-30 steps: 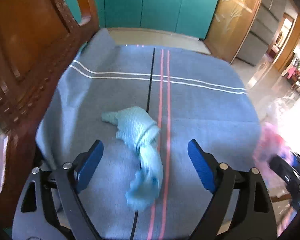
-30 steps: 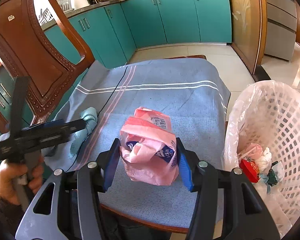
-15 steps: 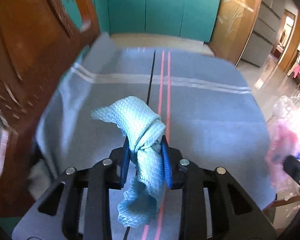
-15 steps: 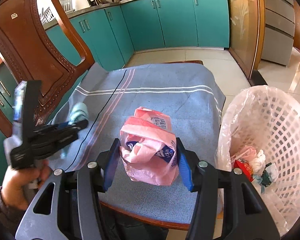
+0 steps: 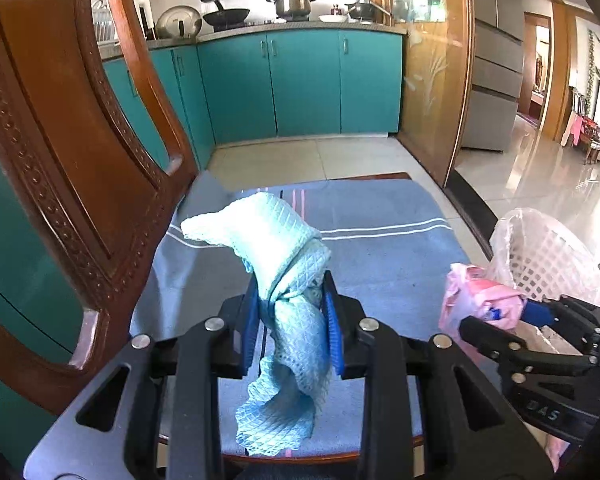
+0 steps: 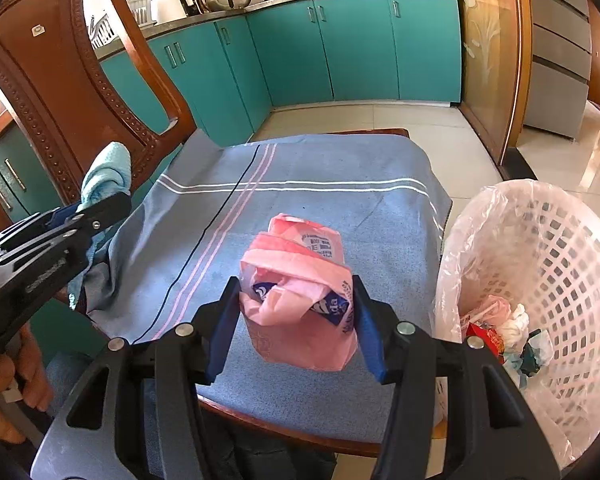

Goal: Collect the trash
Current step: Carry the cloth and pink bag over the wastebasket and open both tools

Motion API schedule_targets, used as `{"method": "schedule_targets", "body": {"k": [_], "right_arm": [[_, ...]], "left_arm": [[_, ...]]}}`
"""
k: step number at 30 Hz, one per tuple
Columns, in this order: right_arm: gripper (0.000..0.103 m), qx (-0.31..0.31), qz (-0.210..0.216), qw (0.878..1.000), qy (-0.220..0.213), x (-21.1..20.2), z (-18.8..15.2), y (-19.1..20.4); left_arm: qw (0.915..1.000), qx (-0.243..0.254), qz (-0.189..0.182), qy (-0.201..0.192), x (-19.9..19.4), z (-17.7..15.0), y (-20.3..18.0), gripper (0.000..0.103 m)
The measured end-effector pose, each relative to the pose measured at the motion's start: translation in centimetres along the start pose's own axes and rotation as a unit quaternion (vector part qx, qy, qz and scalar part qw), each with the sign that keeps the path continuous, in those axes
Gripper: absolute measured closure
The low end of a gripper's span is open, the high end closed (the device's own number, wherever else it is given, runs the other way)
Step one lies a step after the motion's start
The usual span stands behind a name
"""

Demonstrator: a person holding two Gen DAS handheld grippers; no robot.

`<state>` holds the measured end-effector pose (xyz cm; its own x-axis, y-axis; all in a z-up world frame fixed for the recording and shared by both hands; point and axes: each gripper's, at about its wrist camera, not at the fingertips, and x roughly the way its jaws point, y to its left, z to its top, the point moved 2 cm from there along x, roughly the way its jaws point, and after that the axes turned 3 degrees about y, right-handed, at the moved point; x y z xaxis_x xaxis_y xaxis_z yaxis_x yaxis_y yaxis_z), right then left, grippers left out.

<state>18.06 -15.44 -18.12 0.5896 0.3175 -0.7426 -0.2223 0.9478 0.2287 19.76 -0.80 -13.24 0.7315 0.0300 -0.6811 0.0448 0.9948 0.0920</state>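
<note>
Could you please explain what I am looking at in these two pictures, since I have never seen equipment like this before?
No robot arm is here: a person holds a two-finger clamp in each hand, and each clamp carries a wide-angle camera that looks forward along its fingers. So each picture is taken from one tool.

In the left camera's view, the left gripper is shut on a light blue cloth, lifted above the chair seat. In the right camera's view, the right gripper is shut on a pink plastic bag. Below both lies a grey-blue striped towel spread over the seat of a carved wooden chair. Beside the seat, on the right, stands a white lattice basket lined with clear plastic, with some trash already inside.
</note>
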Motion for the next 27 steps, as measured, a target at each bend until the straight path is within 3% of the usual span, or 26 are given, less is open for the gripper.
{"method": "schedule_targets", "body": {"k": [4,9,15,20,27], "right_arm": [[0.049,-0.009,-0.002,1.0,0.007,0.6,0.0,0.6],[0.049,-0.011,0.013,0.999,0.039,3.7,-0.2,1.0],[0.045,-0.013,0.01,0.998,0.06,6.7,-0.1,0.8],[0.029,-0.007,-0.009,0.998,0.061,7.0,-0.1,0.4],[0.024,-0.001,-0.019,0.997,0.079,7.7,-0.6,0.1]], "left_arm": [[0.9999,0.002,-0.009,0.004,0.2,-0.8,0.0,0.073],[0.9966,-0.022,-0.043,0.066,3.8,-3.3,1.0,0.073],[0.991,-0.041,-0.045,0.119,7.1,-5.6,2.3,0.069],[0.9919,-0.049,-0.033,0.113,7.2,-5.6,3.2,0.033],[0.9886,-0.051,-0.035,0.137,8.7,-6.4,3.2,0.029]]}}
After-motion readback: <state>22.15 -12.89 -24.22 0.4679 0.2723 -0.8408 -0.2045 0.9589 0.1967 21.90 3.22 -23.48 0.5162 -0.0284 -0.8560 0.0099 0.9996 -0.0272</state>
